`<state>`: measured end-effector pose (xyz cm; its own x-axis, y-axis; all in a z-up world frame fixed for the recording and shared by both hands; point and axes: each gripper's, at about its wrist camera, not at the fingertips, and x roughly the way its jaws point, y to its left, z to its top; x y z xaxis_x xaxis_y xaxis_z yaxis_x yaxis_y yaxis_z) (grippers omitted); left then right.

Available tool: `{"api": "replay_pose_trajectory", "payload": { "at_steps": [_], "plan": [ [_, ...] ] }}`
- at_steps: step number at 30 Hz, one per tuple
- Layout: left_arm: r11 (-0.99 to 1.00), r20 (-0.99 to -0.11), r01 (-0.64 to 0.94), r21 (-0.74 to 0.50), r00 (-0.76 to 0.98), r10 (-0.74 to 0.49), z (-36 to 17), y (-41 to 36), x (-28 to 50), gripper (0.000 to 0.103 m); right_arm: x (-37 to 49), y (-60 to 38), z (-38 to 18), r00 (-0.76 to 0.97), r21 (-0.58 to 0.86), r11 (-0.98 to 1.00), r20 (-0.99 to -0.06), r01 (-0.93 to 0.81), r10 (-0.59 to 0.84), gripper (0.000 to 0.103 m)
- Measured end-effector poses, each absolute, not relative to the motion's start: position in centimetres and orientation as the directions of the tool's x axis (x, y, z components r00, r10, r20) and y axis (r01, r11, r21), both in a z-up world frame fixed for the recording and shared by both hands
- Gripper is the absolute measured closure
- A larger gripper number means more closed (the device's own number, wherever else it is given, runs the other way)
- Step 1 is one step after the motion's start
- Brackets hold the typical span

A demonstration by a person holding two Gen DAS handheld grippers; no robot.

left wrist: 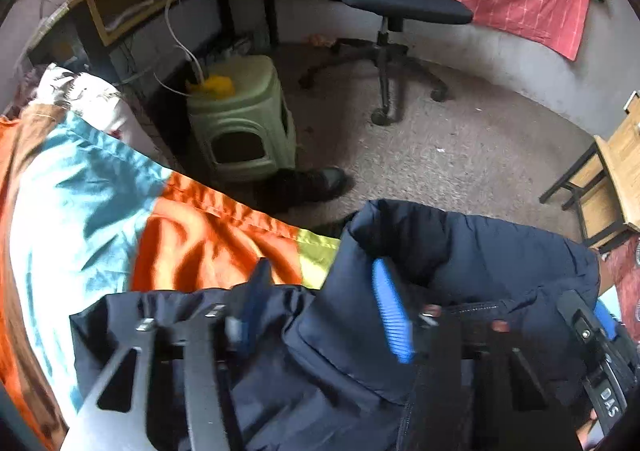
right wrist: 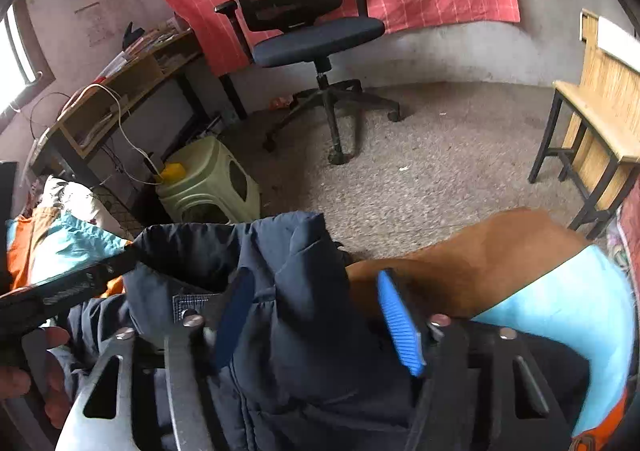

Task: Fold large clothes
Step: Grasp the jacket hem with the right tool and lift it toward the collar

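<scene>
A dark navy padded jacket lies bunched on a bed with an orange, light-blue and brown cover. My left gripper has its blue-padded fingers spread wide, with a fold of the jacket between them. My right gripper is also spread, with a thick fold of the jacket between its fingers. The right gripper's body shows at the lower right of the left wrist view. The left gripper's dark body crosses the left of the right wrist view.
Past the bed edge stand a green plastic stool with a yellow thing and white cable on it, a black office chair, a desk with shelves at left and a wooden bench at right. A dark shoe lies on the carpet.
</scene>
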<state>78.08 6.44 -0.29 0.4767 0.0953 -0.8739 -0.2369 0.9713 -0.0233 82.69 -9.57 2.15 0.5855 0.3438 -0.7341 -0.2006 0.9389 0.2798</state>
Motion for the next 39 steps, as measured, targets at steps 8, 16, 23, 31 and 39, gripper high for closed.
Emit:
{"api": "replay_pose_trajectory", "payload": {
  "at_steps": [8,16,23,31,39],
  "plan": [
    [0.965,-0.841,-0.229,-0.128,0.541,0.017,1.5,6.8,75.5,0.100,80.7,-10.4,3.1,0.604,0.273,0.931,-0.709,-0.242,0.365,0.090],
    [0.945,-0.718,-0.150,-0.290,0.687,-0.111,6.6,9.0,65.2,0.101,73.1,-12.9,7.3,0.667,0.288,0.895,-0.596,-0.342,0.447,0.091],
    [0.968,-0.643,-0.004,-0.251,0.748,-0.164,9.6,7.4,54.7,0.102,62.3,-14.7,9.3,0.706,0.240,0.868,-0.508,-0.434,0.493,0.092],
    [0.958,-0.674,0.012,-0.286,0.708,-0.210,6.2,5.6,46.2,0.102,53.8,-16.1,6.8,0.738,0.278,0.885,-0.489,-0.373,0.465,0.092],
    [0.971,-0.770,-0.043,-0.236,0.618,-0.160,-0.1,4.7,48.6,0.103,54.1,-15.0,2.1,0.690,0.201,0.916,-0.606,-0.348,0.395,0.093]
  ]
}}
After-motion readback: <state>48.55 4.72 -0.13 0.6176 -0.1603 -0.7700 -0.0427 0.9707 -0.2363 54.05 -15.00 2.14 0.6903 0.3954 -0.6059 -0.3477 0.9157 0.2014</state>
